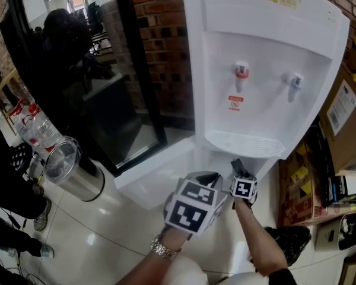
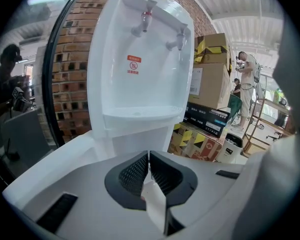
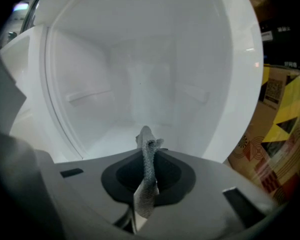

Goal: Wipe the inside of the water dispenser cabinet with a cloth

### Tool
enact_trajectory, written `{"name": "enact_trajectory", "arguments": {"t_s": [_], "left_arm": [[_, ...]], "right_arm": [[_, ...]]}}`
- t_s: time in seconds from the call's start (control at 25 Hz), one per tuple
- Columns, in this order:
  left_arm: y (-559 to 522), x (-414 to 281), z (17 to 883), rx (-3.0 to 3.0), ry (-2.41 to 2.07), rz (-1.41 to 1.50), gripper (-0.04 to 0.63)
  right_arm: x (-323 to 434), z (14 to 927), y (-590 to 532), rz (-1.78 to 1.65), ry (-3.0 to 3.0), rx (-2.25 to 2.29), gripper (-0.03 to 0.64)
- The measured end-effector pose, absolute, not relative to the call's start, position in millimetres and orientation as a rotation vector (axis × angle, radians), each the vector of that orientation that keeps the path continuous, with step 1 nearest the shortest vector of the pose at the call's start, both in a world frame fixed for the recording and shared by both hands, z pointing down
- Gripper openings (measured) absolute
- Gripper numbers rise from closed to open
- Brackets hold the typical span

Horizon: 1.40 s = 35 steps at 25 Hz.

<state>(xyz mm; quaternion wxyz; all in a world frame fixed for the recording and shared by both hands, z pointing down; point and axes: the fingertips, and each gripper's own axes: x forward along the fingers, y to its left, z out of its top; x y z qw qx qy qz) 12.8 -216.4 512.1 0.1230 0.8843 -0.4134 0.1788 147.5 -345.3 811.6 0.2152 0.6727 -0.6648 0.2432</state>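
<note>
1. Step in hand, as we read it: bringing the cloth to the cabinet, with the wipe itself not yet begun.
2. The right gripper has its jaws clamped on a grey cloth. The cloth stands up in a narrow fold between them, its top poking just past the tips.
3. That gripper faces straight into the open cabinet. The inside is white, with small ledges on the side walls. The cloth looks clear of every inner surface.
4. In the head view the cabinet opening sits under the drip tray of the water dispenser. The cabinet door is swung out to the left.
5. The left gripper hangs just beside the right one and points up at the dispenser front. Its jaws are pressed together. A pale sliver shows in the slit, and we can't say if it is a held scrap or the gripper's own body.
6. Next move, in our judgement:
   - push the right gripper forward until the cloth presses on the floor or a wall
   - sweep across while keeping the pinch firm
   - keep the left gripper clear of the opening
</note>
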Motion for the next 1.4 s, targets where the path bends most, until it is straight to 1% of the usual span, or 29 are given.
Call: {"name": "enact_trajectory", "arguments": {"t_s": [0.08,0.2,0.36,0.6,0.88,1.2,1.32,1.4], "left_arm": [[-217.7,12.6,514.0,2.576,-1.208,0.526,0.014],[-218.6,12.5,516.4,2.571,-1.209,0.535,0.014],[-218.5,10.9,518.1,2.566,-1.211,0.540,0.014],[-218.2,7.9,514.1,2.567,-1.219,0.534,0.014],[-215.9,12.5,516.1,2.567,-1.211,0.543,0.014],[-216.0,6.1,506.7,2.497,-1.279,0.497,0.014],[-210.0,2.6,502.7,2.417,-1.331,0.544,0.014],[-203.6,8.0,491.0,2.380,-1.326,0.589,0.014]], "right_arm": [[136.7,802.5,-344.9,0.678,-1.896,1.867,0.023],[98.9,782.0,-347.5,0.617,-2.029,1.800,0.023],[80.5,788.6,-345.5,0.500,-1.998,1.709,0.023],[90.6,815.3,-342.0,0.625,-1.964,1.705,0.024],[156.8,815.1,-334.1,0.634,-1.794,1.872,0.023],[120.1,781.7,-315.5,0.544,-1.896,1.765,0.023],[122.4,754.6,-276.8,0.680,-1.858,1.773,0.023],[126.7,719.6,-245.4,0.793,-1.828,1.781,0.023]]}}
